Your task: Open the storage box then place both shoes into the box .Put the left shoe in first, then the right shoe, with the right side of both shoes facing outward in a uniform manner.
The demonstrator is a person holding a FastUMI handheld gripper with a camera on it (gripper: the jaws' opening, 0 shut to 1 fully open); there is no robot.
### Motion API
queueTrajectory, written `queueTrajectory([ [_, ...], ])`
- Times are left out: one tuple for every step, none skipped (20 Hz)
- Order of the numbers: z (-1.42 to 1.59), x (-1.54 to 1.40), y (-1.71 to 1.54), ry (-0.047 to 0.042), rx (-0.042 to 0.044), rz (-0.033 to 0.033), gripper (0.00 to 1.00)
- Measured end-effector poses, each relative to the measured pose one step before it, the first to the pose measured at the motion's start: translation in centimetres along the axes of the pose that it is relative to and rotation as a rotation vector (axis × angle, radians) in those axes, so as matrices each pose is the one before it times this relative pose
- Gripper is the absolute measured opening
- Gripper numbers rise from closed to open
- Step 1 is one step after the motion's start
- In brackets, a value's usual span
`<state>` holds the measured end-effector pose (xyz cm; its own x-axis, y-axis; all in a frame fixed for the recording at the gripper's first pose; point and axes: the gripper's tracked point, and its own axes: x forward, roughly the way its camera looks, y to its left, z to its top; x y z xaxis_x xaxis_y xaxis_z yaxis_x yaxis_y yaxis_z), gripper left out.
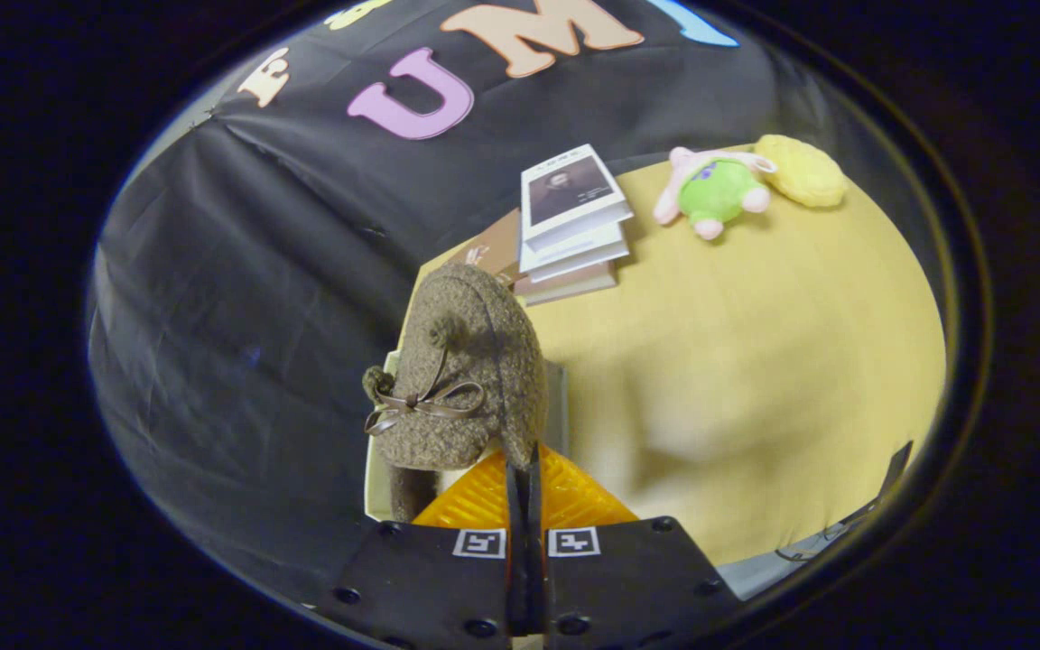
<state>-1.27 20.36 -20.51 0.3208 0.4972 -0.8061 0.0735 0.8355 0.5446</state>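
Tool (524,469) pinching brown shoe's (466,370) edge, shoe hiding pale box (377,487) beneath, books (570,221) beyond

Brown woolly shoe (470,379) upright, seemingly over the box (377,478).

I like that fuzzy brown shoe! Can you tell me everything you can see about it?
The shoe is brown and fuzzy, like knitted wool. It has a thin shiny ribbon bow on top with two little woolly pom-poms on its strings. It hangs lifted up, with the yellow table behind it. The gripper is closed on its edge, both fingers squeezed tight together on it. Under the shoe is something pale with a straight edge, maybe the box, but I cannot tell if they touch.
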Motion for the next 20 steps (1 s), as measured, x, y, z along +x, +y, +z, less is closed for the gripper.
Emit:
queueTrajectory([
  [-0.12,0.537,1.087,0.00336,-0.00604,0.01196,0.03],
  [-0.158,0.527,0.934,0.00432,-0.00508,0.01012,0.03],
  [-0.187,0.547,0.927,0.00319,-0.0032,0.00861,0.03],
  [-0.201,0.607,0.696,0.00434,-0.00135,0.00552,0.03],
  [-0.358,0.58,0.61,0.00716,-0.00159,0.00191,0.03],
  [-0.313,0.722,0.372,0.00592,-0.00266,-0.00373,0.03],
  [-0.346,0.598,0.206,0.00867,-0.00344,-0.00706,0.03],
  [-0.399,0.639,0.052,0.00724,-0.00295,-0.01192,0.03],
  [-0.394,0.658,0.031,0.0059,-0.00499,-0.01433,0.03],
  [-0.311,0.46,0.075,0.00401,-0.00513,-0.01597,0.04],
  [-0.401,0.538,-0.074,0.00269,-0.00413,-0.01732,0.04],
  [-0.277,0.534,-0.215,0.00041,-0.00344,-0.02476,0.04],
  [-0.238,0.427,-0.342,-0.01048,0.00158,-0.03188,0.04],
  [-0.191,0.511,-0.284,-0.00701,-0.00655,-0.02852,0.04],
  [-0.426,0.457,-0.058,-0.00217,-0.00576,-0.01834,0.04],
  [-0.109,0.322,0.202,-0.00728,0.00387,-0.00496,0.04],
  [-0.17,0.083,0.089,-0.007,0.00433,-0.00662,0.04],
  [0.085,0.028,0.079,0.00014,0.00121,-0.00695,0.04],
  [0.024,0.01,-0.197,-0.01399,0.00314,-0.01314,0.09],
  [0.303,-0.078,-0.045,-0.01621,0.00423,-0.00615,0.09],
])
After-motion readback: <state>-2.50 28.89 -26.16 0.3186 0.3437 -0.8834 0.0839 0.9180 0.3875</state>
